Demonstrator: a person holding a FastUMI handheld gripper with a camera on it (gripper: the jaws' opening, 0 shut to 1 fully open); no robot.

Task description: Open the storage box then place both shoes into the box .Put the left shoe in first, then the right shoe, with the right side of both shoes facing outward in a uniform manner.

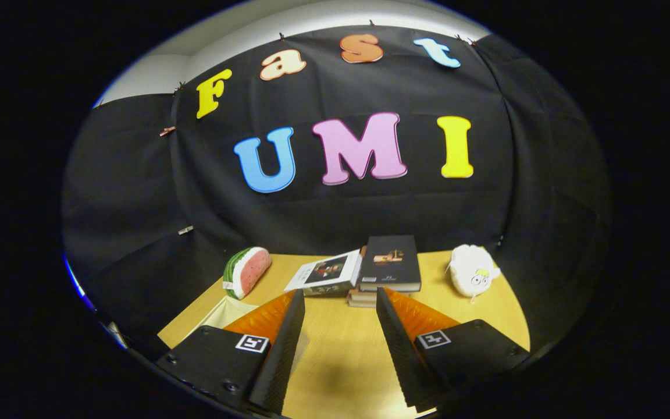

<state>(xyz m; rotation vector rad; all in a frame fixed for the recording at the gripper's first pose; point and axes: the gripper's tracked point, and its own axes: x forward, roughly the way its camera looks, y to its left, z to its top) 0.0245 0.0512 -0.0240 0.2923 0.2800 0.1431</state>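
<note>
Fingers spread wide, nothing between them but bare wooden table; my gripper holds nothing. Storage box and shoes: I cannot place them. A pale flat corner lies at 10 o'clock off my left finger, unidentifiable. Beyond the tips at 12, stacked books; watermelon-slice toy at 11, white plush toy at 1.

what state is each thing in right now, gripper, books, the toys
gripper: open, fingers apart over bare table, holding nothing
table: bare wood between the fingers
dark book: closed, lying flat on top of a stack of books
white book: closed, lying tilted against the stack
watermelon slice toy: resting on edge, beyond the fingers
white plush toy: sitting on the table, apart from the books
</note>
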